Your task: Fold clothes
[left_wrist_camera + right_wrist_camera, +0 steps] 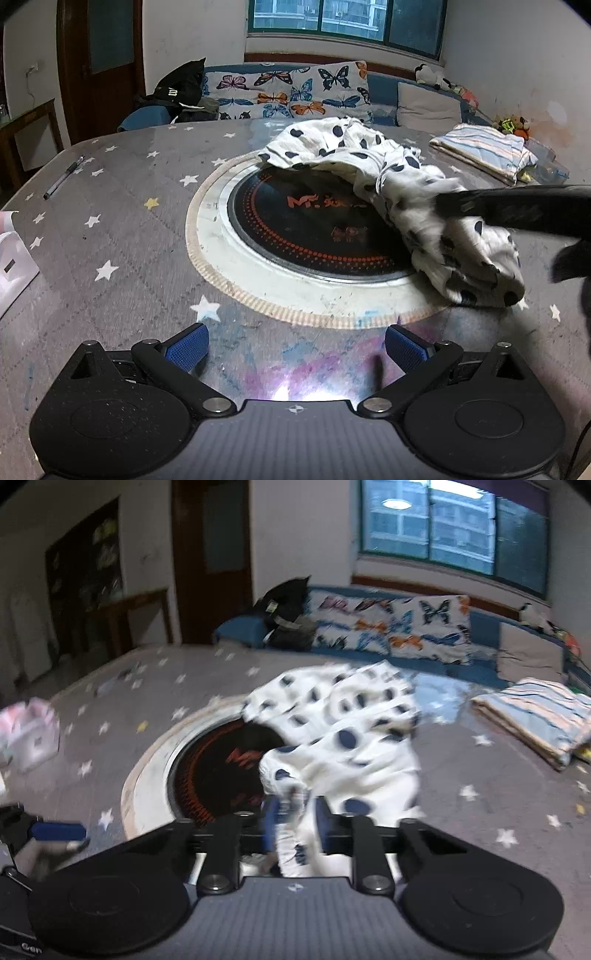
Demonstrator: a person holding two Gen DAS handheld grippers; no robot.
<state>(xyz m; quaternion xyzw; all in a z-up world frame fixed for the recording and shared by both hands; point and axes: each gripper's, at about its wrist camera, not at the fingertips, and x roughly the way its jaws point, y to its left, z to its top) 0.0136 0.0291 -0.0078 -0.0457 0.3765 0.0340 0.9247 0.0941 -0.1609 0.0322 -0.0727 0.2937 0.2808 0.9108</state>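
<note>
A white garment with dark blue spots (373, 162) lies crumpled across the far right side of a round black hotplate (310, 229) set in the table. My left gripper (295, 349) is open and empty, low over the near table edge, well short of the garment. My right gripper (295, 825) is shut on a bunched edge of the spotted garment (343, 731), which trails away from its blue pads (271, 821). In the left wrist view the right gripper (454, 205) shows as a dark blurred shape clamped on the cloth. The right wrist view is blurred.
The table carries a grey star-print cover (110, 229). A folded striped cloth (487, 149) lies at the far right. A pen (62, 177) lies at the far left, a white box (11, 266) at the left edge. A sofa with butterfly cushions (291, 92) stands behind.
</note>
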